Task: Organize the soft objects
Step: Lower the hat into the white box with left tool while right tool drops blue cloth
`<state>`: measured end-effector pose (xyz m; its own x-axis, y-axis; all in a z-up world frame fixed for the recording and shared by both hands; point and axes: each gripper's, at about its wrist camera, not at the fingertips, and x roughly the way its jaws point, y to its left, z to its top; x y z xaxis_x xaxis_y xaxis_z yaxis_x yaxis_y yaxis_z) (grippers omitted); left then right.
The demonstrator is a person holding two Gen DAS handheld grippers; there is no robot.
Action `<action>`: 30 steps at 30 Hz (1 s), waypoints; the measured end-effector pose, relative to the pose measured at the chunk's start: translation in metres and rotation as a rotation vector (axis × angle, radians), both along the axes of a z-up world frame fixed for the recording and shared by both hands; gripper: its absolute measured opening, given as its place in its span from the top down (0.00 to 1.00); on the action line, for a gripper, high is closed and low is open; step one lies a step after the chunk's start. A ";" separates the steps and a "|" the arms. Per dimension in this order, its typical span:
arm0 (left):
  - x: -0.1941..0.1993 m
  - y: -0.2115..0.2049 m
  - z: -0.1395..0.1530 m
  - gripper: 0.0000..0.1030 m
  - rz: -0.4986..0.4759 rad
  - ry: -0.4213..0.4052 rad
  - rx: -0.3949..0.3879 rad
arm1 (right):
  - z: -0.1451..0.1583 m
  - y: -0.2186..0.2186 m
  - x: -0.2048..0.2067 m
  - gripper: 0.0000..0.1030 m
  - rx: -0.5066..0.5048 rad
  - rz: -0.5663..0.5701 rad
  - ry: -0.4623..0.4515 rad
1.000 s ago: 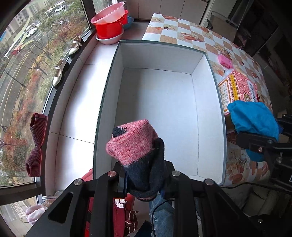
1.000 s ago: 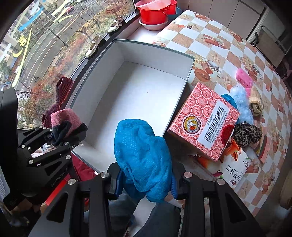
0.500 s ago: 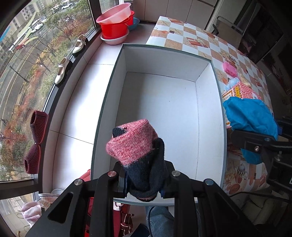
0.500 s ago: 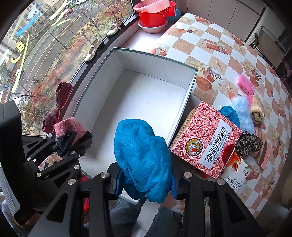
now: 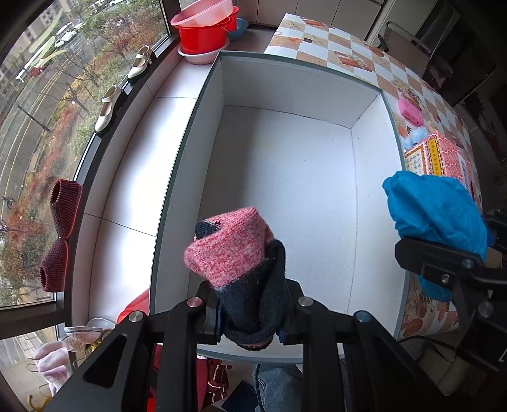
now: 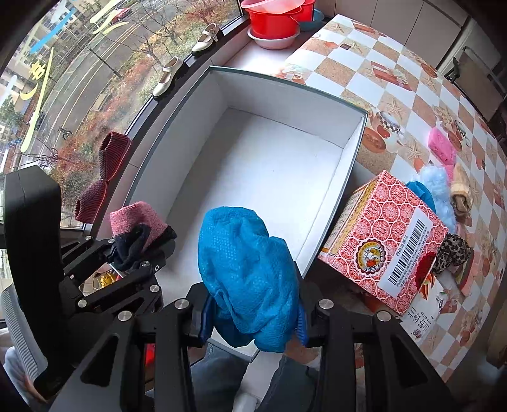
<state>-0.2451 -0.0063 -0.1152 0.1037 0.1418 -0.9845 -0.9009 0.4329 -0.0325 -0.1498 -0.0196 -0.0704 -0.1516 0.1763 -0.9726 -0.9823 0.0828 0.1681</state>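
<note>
My left gripper [image 5: 250,326] is shut on a pink and dark navy knitted sock [image 5: 234,253], held above the near end of a large white box [image 5: 285,164]. In the right wrist view the same sock [image 6: 139,228] shows at the left, over the box's near left corner. My right gripper [image 6: 253,320] is shut on a bunched blue cloth [image 6: 247,272], held over the near right edge of the white box [image 6: 269,164]. That blue cloth [image 5: 434,215] also appears at the right of the left wrist view. The box holds nothing.
A red patterned carton [image 6: 386,234] stands right of the box on the checkered tablecloth [image 6: 396,82], with pink, pale blue, tan and leopard-print soft items [image 6: 453,253] behind it. Shoes [image 5: 107,107], knitted slippers [image 5: 60,231] and red basins [image 5: 202,28] line the window sill.
Both grippers have drifted toward the box, so it fills more of each view. The grips on the sock and the blue cloth are unchanged.
</note>
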 end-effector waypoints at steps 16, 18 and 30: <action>-0.006 -0.001 -0.018 0.75 -0.008 0.038 -0.024 | -0.016 0.003 -0.014 0.61 -0.041 0.026 0.001; -0.006 0.000 -0.019 0.75 -0.008 0.041 -0.024 | -0.016 0.004 -0.014 0.61 -0.042 0.026 0.000; -0.005 0.001 -0.017 0.71 -0.018 0.027 -0.024 | -0.016 0.008 -0.015 0.61 -0.041 0.033 0.000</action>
